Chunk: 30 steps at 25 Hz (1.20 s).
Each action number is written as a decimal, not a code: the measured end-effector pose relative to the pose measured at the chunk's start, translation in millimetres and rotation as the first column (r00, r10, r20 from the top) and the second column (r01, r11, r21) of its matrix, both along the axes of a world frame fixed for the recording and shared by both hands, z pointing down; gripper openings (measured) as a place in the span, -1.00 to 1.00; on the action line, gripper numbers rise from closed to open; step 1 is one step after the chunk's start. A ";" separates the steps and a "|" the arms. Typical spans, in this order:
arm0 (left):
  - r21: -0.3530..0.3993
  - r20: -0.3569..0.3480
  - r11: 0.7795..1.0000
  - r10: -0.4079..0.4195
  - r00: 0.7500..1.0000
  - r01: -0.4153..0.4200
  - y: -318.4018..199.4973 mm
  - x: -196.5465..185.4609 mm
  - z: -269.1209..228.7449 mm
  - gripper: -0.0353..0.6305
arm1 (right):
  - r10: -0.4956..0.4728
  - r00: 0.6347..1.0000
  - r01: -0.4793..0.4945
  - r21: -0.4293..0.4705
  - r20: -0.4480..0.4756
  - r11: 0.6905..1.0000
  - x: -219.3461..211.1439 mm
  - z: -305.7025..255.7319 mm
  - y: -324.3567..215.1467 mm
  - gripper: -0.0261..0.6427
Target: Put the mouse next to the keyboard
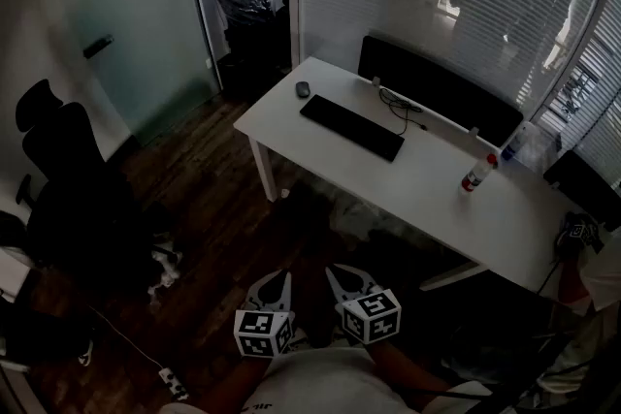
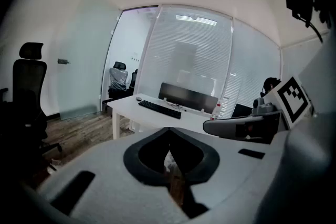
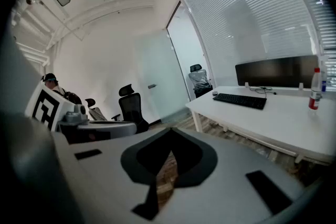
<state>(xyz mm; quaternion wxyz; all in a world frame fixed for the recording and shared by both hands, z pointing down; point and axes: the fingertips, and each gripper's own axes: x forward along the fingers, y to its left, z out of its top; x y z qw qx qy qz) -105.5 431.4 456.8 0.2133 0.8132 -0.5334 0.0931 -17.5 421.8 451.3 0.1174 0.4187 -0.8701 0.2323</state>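
Both pairs of jaws were pressed together with nothing between them, the left gripper (image 2: 169,129) and right gripper (image 3: 170,131) side by side low in the head view's centre, over the wooden floor (image 1: 209,238) and well apart from the white desk (image 1: 437,194). Above centre, the mouse (image 1: 303,89), small, dark and rounded, lay on the desk just beside the upper-left end of the black keyboard (image 1: 351,127). At right a clear bottle (image 1: 477,174) with a red band stood upright on the desk, its contents impossible to tell.
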 end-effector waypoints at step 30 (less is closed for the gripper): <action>0.028 0.042 0.997 -0.076 0.996 0.075 -358.7 -10.1 9.1 -0.88 | -0.040 0.999 0.041 0.059 -0.022 0.997 1.9 7.3 -374.3 -0.91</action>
